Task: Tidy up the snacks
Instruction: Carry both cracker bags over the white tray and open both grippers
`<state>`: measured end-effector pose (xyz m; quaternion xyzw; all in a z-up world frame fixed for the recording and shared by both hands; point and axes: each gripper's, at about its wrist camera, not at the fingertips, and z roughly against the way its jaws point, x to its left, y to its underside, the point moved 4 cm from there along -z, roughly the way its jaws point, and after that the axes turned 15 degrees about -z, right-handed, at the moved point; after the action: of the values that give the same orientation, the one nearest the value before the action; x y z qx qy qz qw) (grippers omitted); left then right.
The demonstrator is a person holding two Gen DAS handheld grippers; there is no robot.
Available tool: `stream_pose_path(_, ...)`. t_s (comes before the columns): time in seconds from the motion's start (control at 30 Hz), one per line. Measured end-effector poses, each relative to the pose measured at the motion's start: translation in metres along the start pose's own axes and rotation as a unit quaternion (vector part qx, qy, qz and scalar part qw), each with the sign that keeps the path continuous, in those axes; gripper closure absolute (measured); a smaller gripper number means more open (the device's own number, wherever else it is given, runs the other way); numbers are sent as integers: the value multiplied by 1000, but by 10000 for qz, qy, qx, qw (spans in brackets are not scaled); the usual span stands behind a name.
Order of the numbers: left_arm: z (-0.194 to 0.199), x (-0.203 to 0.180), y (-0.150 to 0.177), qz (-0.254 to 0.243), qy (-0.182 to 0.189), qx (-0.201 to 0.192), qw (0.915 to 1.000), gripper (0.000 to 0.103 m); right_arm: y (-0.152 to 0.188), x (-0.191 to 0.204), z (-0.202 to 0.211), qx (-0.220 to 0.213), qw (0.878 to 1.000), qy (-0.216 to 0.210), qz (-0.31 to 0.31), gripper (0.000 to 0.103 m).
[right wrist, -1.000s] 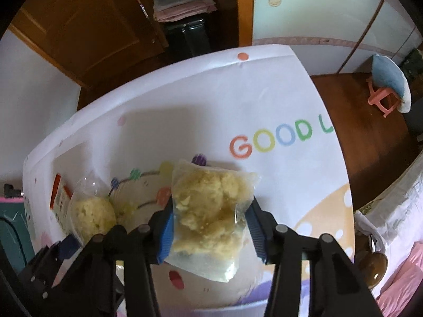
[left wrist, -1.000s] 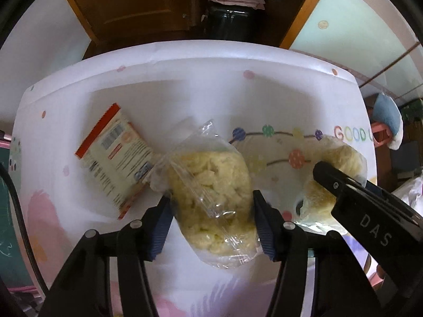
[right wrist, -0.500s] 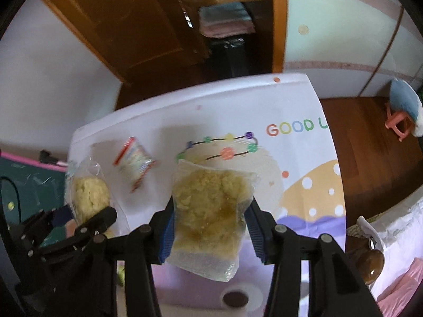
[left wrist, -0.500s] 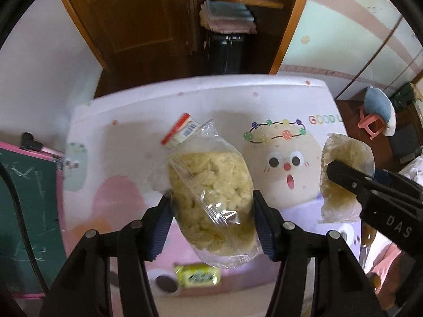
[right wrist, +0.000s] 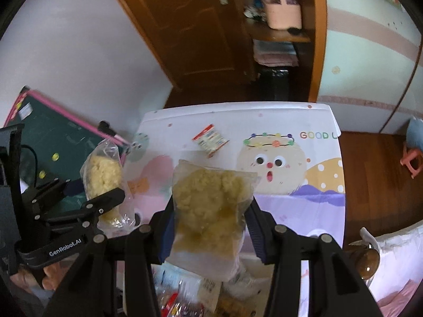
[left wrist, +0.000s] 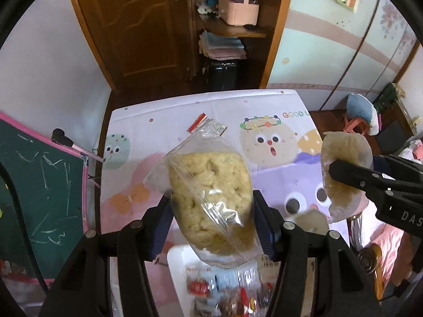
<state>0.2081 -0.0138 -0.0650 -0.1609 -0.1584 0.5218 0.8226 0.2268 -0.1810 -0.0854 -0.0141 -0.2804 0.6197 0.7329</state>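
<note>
Two grippers each clamping a snack bag (left wrist: 208,200) (right wrist: 211,206), cartoon-print tablecloth (left wrist: 158,142), wooden door (left wrist: 137,21), possibly chalkboard (left wrist: 39,185) beside.

Both fisheye views look steeply down from well above the tabletop (left wrist: 277,185), each along its own gripper at the frame's bottom. They share the cartoon-printed tabletop (right wrist: 304,185), the wooden door (left wrist: 137,26) and the small red-edged packet (left wrist: 206,125), (right wrist: 210,139); each sees the other gripper at its side edge
</note>
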Motion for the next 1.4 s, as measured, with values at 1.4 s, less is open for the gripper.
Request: stream_pose_path(1.4, -22, -82, 155, -219, 119, 801, 9965, 47, 173, 1, -6, 898, 9933, 470, 561, 54)
